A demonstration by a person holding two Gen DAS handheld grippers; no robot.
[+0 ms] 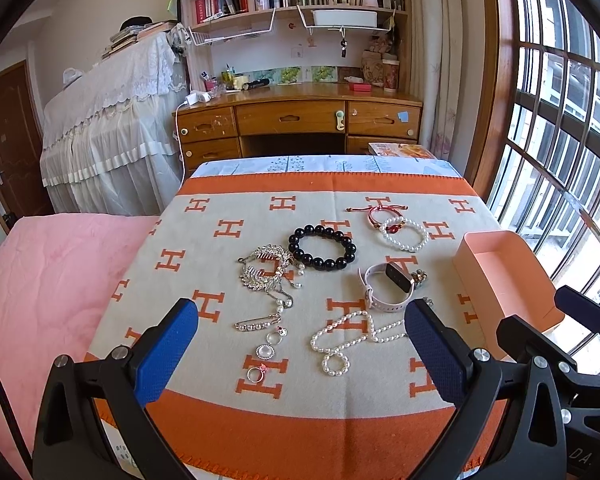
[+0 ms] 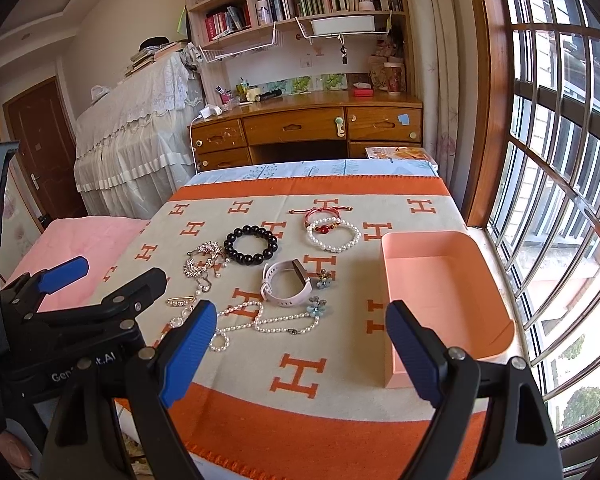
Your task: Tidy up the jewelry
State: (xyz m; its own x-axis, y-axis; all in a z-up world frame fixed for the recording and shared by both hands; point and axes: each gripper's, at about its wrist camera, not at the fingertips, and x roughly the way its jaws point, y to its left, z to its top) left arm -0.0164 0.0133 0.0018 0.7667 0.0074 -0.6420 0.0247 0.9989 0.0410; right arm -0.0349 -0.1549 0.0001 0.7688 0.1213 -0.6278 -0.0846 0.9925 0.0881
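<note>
- Orange and cream blanket [image 1: 228,412] with orange H letters covers the table, and all the jewelry lies on it.
- Both grippers hang above the near edge of the blanket and hold nothing. The left gripper [image 1: 302,338] has its blue pads wide apart; the right gripper [image 2: 300,344] has its pads wide apart too.
- In the left wrist view, the black bead bracelet [image 1: 323,248] lies near the middle of the blanket. At 9 o'clock from it, just beside it, is a heap of silver rhinestone hairpieces [image 1: 266,268].
- At 2 o'clock from the black bracelet is a white pearl bracelet [image 1: 405,234]. A red cord bracelet [image 1: 380,212] lies at 11 o'clock of the pearl one and seems to touch it.
- The pink-strap watch [image 1: 384,286] lies at 4 o'clock from the black bracelet, resting on its side.
- The long pearl necklace [image 1: 348,340] lies at 6 o'clock of the watch, between the left gripper's pads in that view.
- At 9 o'clock from the necklace, a pearl safety pin [image 1: 258,325], two round clear pieces [image 1: 266,350] and a small ring [image 1: 256,374] lie in a loose line toward the near edge.
- In the right wrist view, two small blue flower pieces [image 2: 320,292] lie at 3 o'clock of the watch.
- The pink open box [image 2: 448,292] stands at the 3 o'clock side of the blanket, apart from the jewelry, and its inside is bare.
</note>
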